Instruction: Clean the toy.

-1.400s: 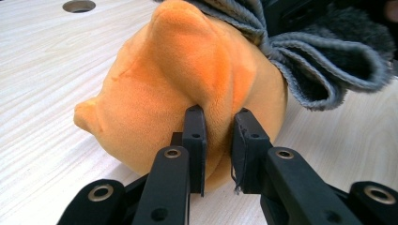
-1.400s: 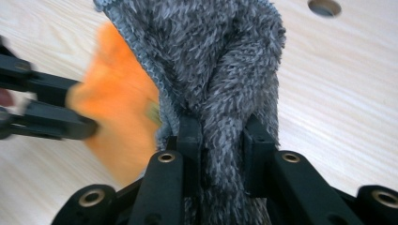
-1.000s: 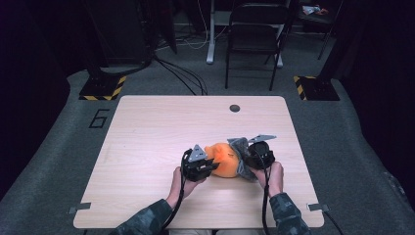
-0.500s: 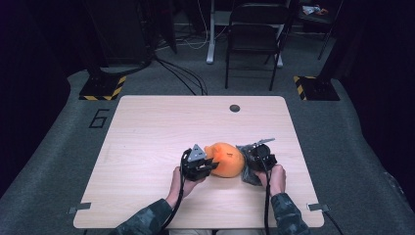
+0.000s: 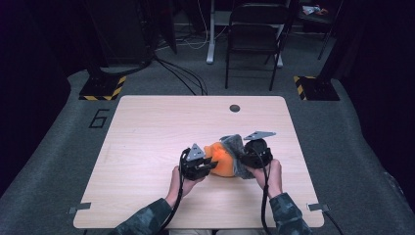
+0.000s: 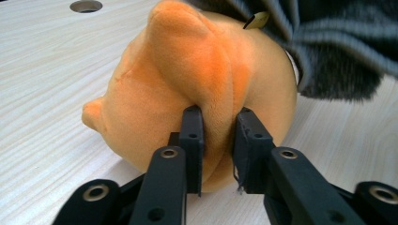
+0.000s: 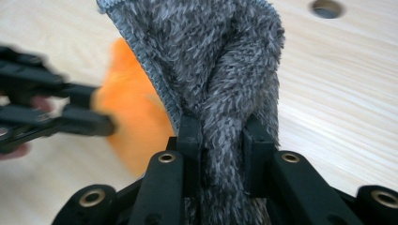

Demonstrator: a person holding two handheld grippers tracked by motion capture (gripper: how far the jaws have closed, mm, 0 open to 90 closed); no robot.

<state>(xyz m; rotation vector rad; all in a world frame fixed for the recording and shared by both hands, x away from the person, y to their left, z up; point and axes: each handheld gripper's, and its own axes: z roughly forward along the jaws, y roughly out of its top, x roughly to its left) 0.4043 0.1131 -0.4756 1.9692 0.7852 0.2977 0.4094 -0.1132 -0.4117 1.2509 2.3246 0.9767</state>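
An orange plush toy [image 5: 221, 160] lies on the wooden table [image 5: 161, 127], near its front middle. My left gripper [image 5: 211, 164] comes at it from the left. In the left gripper view the jaws [image 6: 217, 124] pinch a raised fold of the plush [image 6: 187, 70]; they have just been opening slightly, with the fold still pressed between the pads. A grey fuzzy cloth [image 5: 234, 147] drapes the toy's right side. My right gripper [image 5: 243, 159] is shut on a bunched fold of that cloth [image 7: 216, 56], which hangs up between its jaws [image 7: 219, 133].
A round cable hole [image 5: 235, 108] sits near the table's far edge. Behind the table stand a dark folding chair [image 5: 254, 39] and two stand bases with yellow-black stripes [image 5: 102, 88] [image 5: 315, 88]. Cables run over the grey floor.
The right gripper, holding the grey cloth, swung out to the right and down, then rose again and brought the cloth against the plush's right side. The left hand stayed put.
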